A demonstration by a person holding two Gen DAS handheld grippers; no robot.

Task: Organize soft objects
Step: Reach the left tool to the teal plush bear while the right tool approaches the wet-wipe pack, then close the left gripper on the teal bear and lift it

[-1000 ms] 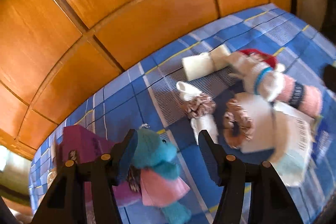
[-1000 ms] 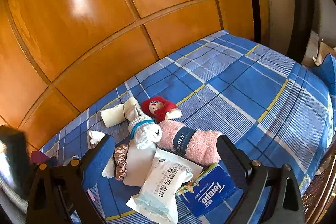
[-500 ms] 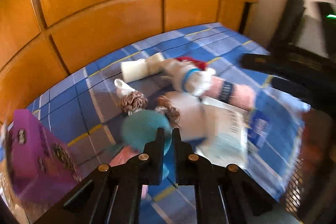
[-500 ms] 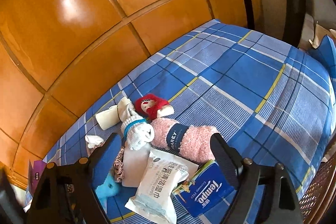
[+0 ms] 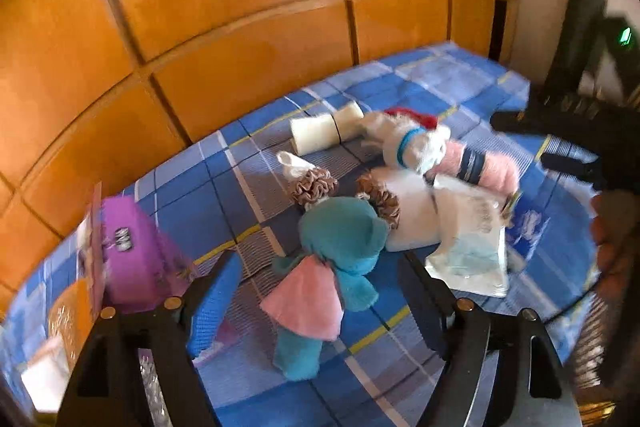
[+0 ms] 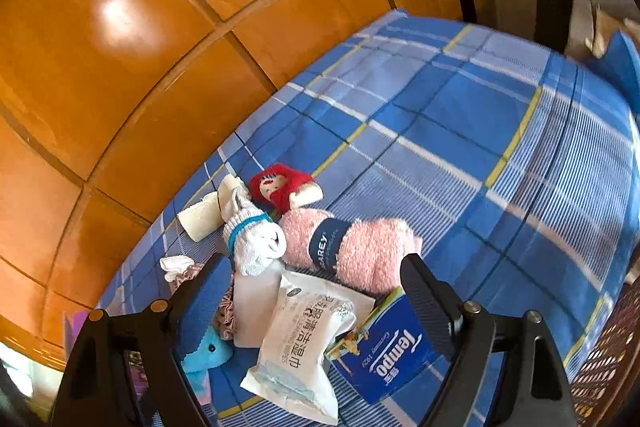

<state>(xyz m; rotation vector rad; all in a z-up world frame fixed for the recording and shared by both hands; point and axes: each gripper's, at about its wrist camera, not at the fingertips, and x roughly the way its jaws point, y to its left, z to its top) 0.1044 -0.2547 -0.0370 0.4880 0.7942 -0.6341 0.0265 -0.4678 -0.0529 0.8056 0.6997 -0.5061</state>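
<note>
Half a second ago the left gripper's (image 5: 320, 295) jaws were pressed together on the teal plush toy (image 5: 340, 247); now they are opening, and the toy lies freed between them on the blue plaid bed (image 6: 460, 131), not touched by either pad. It rests near the bed's front edge, against the pile of soft things. The right gripper (image 6: 316, 307) has barely shifted; its jaws are spread wide above the pile, pinching nothing.

Readable writing: "tempo" on the blue tissue pack (image 6: 384, 351); "AREY" on the dark band of the pink rolled towel (image 6: 360, 247); Chinese characters on the white wipes pack (image 6: 304, 339). The purple box (image 5: 136, 259) by the headboard-side edge carries print too blurred to read.
</note>
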